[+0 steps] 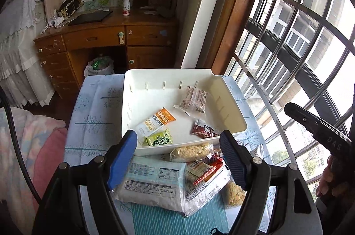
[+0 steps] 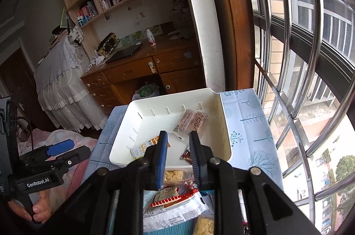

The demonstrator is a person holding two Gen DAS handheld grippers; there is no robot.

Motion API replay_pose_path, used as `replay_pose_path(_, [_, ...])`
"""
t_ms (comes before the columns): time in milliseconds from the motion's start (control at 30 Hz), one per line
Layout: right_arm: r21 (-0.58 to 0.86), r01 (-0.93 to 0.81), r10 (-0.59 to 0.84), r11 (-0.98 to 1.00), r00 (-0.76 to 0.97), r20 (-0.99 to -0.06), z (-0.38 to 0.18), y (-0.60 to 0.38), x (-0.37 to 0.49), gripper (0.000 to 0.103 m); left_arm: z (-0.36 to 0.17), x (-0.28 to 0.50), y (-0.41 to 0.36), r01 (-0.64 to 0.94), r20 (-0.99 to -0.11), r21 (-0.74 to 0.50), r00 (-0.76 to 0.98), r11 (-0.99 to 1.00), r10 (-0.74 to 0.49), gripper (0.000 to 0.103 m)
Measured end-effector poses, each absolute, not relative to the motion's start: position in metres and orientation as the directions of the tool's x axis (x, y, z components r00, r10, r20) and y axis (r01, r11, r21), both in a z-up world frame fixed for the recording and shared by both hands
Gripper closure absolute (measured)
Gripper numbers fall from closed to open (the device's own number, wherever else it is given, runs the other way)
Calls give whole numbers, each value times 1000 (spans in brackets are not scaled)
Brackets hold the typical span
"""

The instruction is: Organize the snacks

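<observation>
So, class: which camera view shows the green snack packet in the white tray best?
The left wrist view. There the green snack packet lies in plain sight at the near edge of the white tray, beside the orange and white oats bar. In the right wrist view the right hand-held gripper hides it completely.

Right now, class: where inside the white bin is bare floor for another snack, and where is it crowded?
White bin: bare along its far wall and left side, beyond the orange oat bar. Crowded near the front wall: green packet, brown packet; clear packet fills the right.
</observation>
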State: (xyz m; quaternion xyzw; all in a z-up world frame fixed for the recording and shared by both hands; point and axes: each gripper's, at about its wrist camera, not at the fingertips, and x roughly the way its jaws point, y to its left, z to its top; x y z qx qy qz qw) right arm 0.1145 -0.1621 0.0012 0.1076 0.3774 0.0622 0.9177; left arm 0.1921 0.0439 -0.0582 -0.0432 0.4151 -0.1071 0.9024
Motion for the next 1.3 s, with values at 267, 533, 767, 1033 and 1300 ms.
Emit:
replay_pose_path(267, [263, -13, 192, 965, 718, -669, 12, -177, 69, 67, -49, 144, 32, 166, -733, -157, 641, 974, -227, 27])
replay_pose_path(533, [273, 40, 165, 961, 708, -686, 7, -193, 25, 60, -49, 105, 20, 193, -745, -139, 626, 971, -231, 24])
replay_pose_path(767, [269, 109, 131, 957, 664, -736, -12, -212, -8, 53, -58, 85, 2, 226, -774, -154, 577, 962, -259, 23])
replay_pose_path(1033, [215, 151, 87, 965, 587, -805, -44, -227, -35, 48, -76, 83, -20, 256, -830, -156, 489, 954, -267, 18])
replay_pose_path(1300, [158, 131, 70, 979, 511, -857, -77, -232, -53, 41, -111, 101, -45, 259, -906, -171, 337, 951, -255, 18])
